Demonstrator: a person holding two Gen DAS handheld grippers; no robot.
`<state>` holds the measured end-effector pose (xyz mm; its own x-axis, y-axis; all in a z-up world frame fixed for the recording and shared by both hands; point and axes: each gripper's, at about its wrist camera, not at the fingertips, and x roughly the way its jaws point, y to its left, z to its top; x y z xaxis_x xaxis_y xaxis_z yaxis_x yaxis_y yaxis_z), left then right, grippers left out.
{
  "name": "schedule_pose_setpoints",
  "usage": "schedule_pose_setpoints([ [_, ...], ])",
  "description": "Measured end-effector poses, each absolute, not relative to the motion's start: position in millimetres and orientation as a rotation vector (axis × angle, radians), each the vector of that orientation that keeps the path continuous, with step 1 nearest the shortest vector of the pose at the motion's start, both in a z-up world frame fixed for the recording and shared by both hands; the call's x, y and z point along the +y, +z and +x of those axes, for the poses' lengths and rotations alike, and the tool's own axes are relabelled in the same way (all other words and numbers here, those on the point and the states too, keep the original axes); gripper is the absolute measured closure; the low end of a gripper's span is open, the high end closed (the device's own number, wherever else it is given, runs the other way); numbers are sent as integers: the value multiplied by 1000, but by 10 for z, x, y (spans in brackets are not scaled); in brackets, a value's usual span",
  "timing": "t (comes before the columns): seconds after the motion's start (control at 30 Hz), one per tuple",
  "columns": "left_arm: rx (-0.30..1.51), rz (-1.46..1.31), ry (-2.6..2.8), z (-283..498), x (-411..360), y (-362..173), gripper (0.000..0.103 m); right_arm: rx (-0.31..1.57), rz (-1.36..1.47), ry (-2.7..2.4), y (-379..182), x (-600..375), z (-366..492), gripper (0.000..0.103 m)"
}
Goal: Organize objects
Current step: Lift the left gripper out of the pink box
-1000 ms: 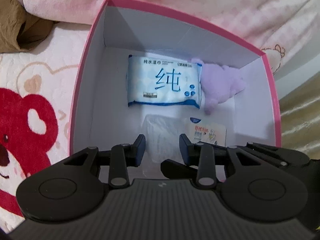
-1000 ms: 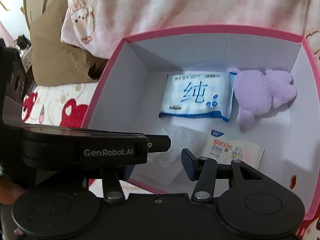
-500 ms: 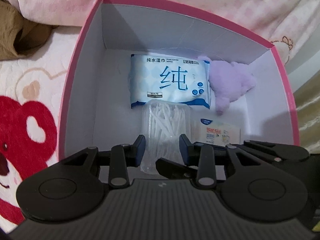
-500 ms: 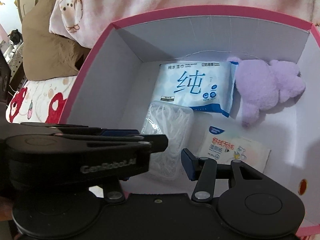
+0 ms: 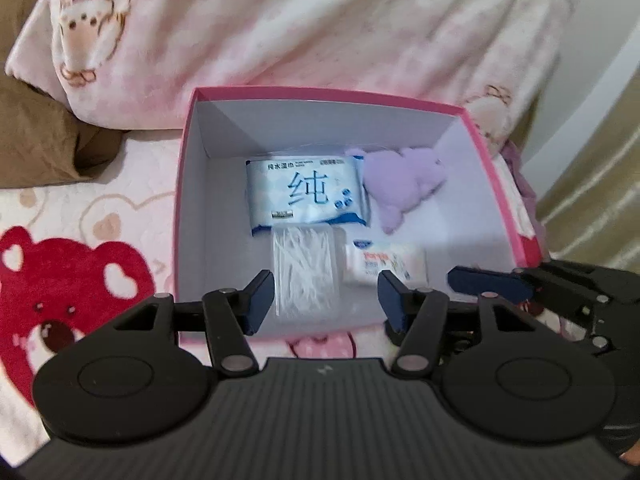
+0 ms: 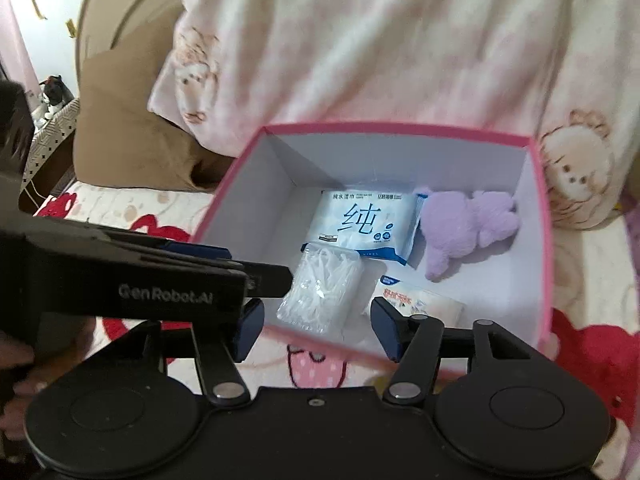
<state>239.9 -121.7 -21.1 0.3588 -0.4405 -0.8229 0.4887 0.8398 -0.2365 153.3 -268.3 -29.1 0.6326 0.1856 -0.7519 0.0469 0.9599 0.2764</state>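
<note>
Currently the pink box point(image 5: 182, 200) sits open on a bear-print blanket point(image 5: 80, 240), and everything is placed relative to it. Against its far wall lies the wet-wipes pack point(image 5: 306, 194), with the purple plush toy point(image 5: 402, 182) touching the pack's right edge. Nearer the front wall lies the clear bag of floss picks point(image 5: 305, 270), its far end overlapping the wipes pack; just right of it is the small tissue packet point(image 5: 384, 266). Left gripper point(image 5: 326, 300) hovers at the box's front wall, fingers spread wide, holding nothing. Right gripper point(image 6: 318, 330) hangs at the same front edge, also wide open and empty. A pink quilt point(image 6: 380, 40) lies bunched behind the box.
</note>
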Motion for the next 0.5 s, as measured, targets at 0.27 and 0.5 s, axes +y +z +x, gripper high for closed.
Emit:
schedule_pose_setpoints([
  [0.27,1042,77,-635,1999,-1024,403,45,833,218,66,247,-2607,991,26],
  [0.5,1018,78,-664,1592,-844,814,42,772,166,52,689,-2575,466,12],
])
